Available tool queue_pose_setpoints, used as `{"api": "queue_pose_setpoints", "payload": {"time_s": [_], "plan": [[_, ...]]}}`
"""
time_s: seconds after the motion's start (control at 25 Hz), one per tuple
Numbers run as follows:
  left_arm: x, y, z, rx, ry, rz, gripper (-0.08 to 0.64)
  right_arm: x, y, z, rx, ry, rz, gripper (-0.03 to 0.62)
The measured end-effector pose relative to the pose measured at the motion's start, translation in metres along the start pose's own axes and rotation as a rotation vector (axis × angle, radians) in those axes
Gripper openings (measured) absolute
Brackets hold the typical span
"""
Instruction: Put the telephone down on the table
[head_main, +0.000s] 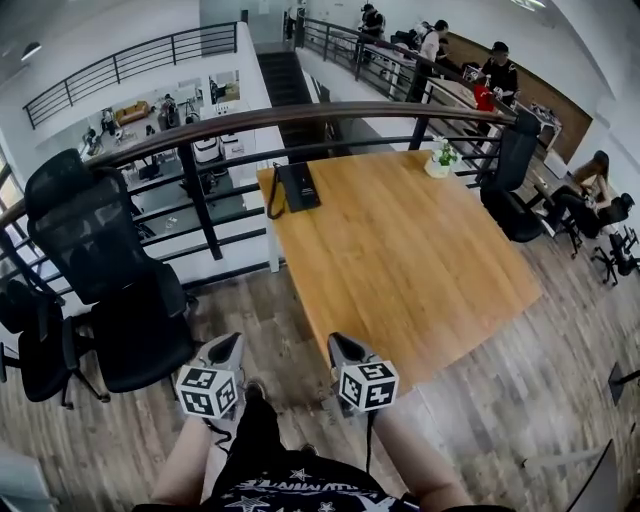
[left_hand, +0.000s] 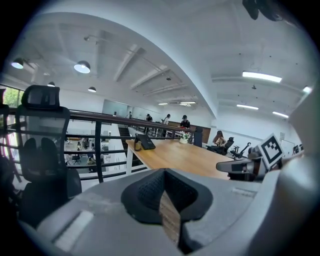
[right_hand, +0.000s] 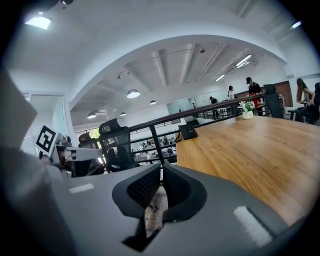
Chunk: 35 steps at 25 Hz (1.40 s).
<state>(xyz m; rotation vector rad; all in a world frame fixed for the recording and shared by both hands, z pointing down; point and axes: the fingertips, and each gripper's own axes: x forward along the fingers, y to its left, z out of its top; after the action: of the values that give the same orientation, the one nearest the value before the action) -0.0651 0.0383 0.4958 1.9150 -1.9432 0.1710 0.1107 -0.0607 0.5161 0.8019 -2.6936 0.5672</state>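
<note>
A black desk telephone (head_main: 297, 186) with its handset on it sits at the far left corner of the wooden table (head_main: 400, 260). Both grippers hang near me, in front of the table's near corner and far from the phone. My left gripper (head_main: 231, 342) is shut with nothing in it, and so is my right gripper (head_main: 339, 343). The left gripper view shows its closed jaws (left_hand: 164, 173) and the telephone (left_hand: 144, 142) small in the distance. The right gripper view shows its closed jaws (right_hand: 161, 168) and the telephone (right_hand: 188, 131) at the table's far edge.
A black metal railing (head_main: 300, 115) runs behind the table, with a drop beyond it. Black office chairs (head_main: 100, 260) stand to the left and another chair (head_main: 515, 180) to the right. A small potted plant (head_main: 438, 160) sits at the table's far right. People work at desks further back.
</note>
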Motion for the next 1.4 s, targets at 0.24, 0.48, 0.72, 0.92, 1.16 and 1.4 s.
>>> {"api": "queue_pose_setpoints", "payload": {"time_s": [0.24,0.48,0.72,0.92,1.16,1.4], "plan": [[0.065,0.040,0.026,-0.048,0.030,-0.045,0.002,0.046,-0.030,0.030,0.025,0.000,-0.061,-0.008],[0.138,0.079,0.060,-0.054,0.074,-0.115,0.002,0.106,-0.055,0.065,0.058,0.020,-0.128,-0.008],[0.187,0.113,0.081,-0.033,0.099,-0.164,0.002,0.166,-0.068,0.091,0.081,0.027,-0.180,0.002],[0.217,0.137,0.099,-0.025,0.104,-0.207,0.002,0.209,-0.077,0.123,0.071,0.020,-0.215,0.002],[0.243,0.174,0.103,-0.014,0.109,-0.239,0.002,0.256,-0.103,0.147,0.089,0.006,-0.274,0.003],[0.261,0.195,0.109,-0.024,0.130,-0.236,0.002,0.294,-0.106,0.153,0.093,0.063,-0.253,0.037]]}}
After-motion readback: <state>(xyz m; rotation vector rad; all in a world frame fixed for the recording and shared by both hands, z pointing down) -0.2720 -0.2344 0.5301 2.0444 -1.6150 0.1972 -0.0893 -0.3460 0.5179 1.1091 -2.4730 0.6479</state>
